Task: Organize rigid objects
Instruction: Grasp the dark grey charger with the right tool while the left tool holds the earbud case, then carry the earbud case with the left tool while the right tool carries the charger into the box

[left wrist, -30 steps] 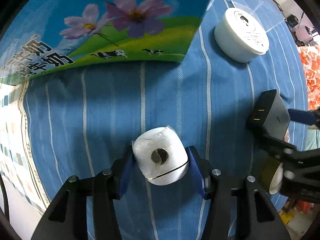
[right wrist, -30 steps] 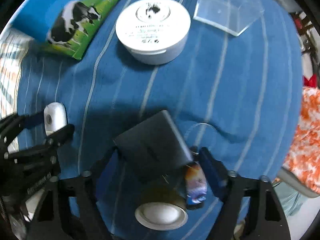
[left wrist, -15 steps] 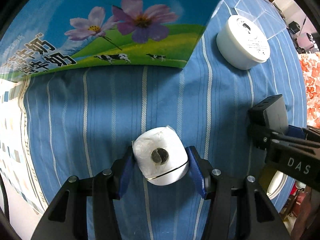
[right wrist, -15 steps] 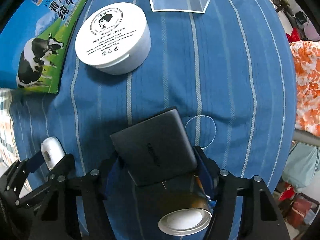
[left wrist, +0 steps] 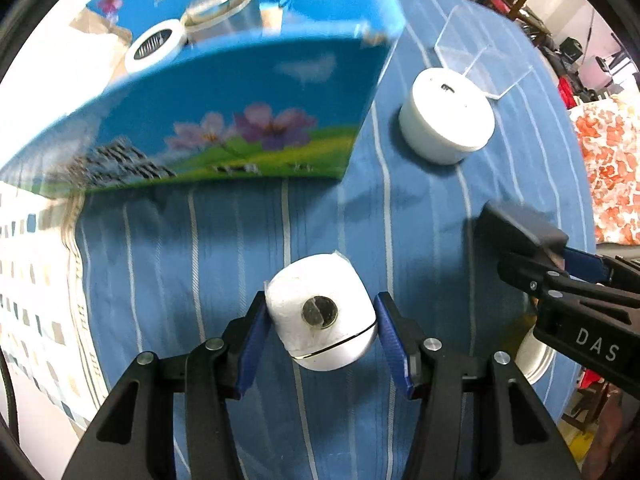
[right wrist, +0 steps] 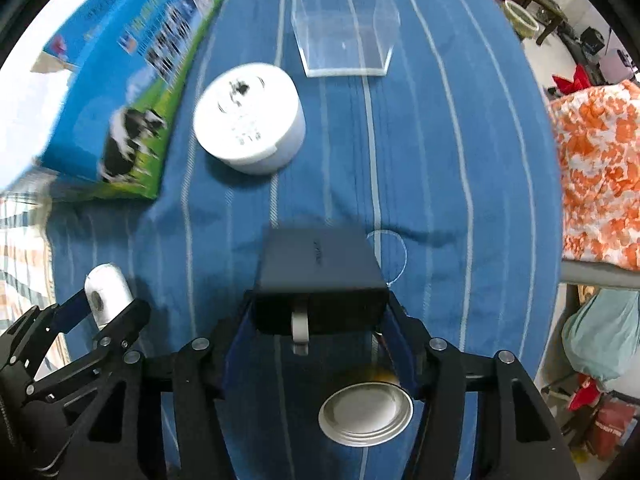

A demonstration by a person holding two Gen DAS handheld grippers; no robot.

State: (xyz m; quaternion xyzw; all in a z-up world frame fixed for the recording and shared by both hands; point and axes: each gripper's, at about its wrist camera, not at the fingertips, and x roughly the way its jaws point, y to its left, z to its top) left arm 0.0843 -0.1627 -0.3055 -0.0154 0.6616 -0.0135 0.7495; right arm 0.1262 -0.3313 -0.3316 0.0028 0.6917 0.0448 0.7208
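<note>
My left gripper [left wrist: 320, 340] is shut on a small white rounded device [left wrist: 322, 320] with a round metal disc on its face, held above the blue striped cloth [left wrist: 224, 248]. My right gripper [right wrist: 320, 320] is shut on a dark grey box [right wrist: 320, 276], also lifted; it shows at the right of the left wrist view [left wrist: 520, 232]. The blue milk carton box [left wrist: 224, 112] stands open at the back left and holds a white tape roll [left wrist: 154, 44] and a metal tin [left wrist: 222, 10]. A white cream jar [right wrist: 248, 120] sits on the cloth beside the carton.
A clear acrylic box [right wrist: 344, 36] stands behind the cream jar. A tin can with a silver lid [right wrist: 366, 414] stands under my right gripper. An orange floral fabric [right wrist: 600, 168] lies off the table's right edge.
Both grippers have risen with their loads, so the scene looks farther off. The open top of the milk carton box has come into view. The grey box has turned square in my right gripper.
</note>
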